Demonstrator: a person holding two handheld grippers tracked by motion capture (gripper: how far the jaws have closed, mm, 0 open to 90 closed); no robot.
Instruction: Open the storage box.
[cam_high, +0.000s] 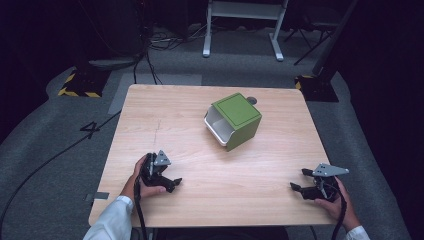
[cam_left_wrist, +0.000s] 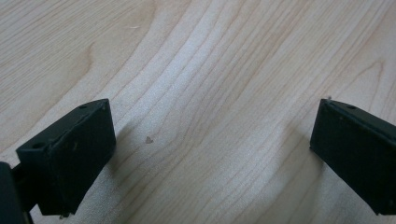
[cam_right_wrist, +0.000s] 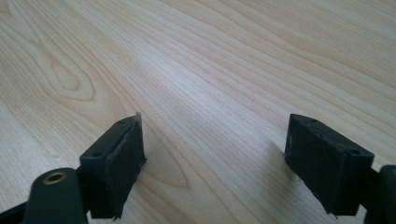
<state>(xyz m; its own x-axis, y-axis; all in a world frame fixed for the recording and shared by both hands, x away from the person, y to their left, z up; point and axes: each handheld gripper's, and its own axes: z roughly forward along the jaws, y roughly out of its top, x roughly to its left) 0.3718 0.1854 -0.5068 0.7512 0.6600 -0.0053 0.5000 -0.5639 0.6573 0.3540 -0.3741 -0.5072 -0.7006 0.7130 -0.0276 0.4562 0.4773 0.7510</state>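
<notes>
Light wooden table (cam_high: 215, 170), square top, grain visible, standing on grey carpet; dark surroundings beyond. Green box (cam_high: 238, 120), one item, on the far half of the table slightly right of centre, lying tipped so that its white open interior faces the near-left; a thin dark line frames its upper green face. Small round grey object (cam_high: 251, 100), just behind the box near the far edge, too small to identify. Left gripper (cam_high: 174, 183), held in the person's left hand (cam_high: 145, 187) near the front-left of the table, grey three-cornered plate on top, jaws pointing right toward the table's middle; in the left gripper view its two black jaws stand wide apart with bare wood between them, nothing held, tips low over the surface. Right gripper (cam_high: 300, 180), held in the right hand (cam_high: 335, 202) near the front-right edge, grey plate on top, jaws pointing left; in the right gripper view its jaws are likewise spread wide over bare wood, empty. Both grippers well apart from the box and from each other. White sleeve (cam_high: 112, 220) at the left forearm. White-legged frame (cam_high: 245, 25) and black cables (cam_high: 150, 55) on the floor beyond the table.
</notes>
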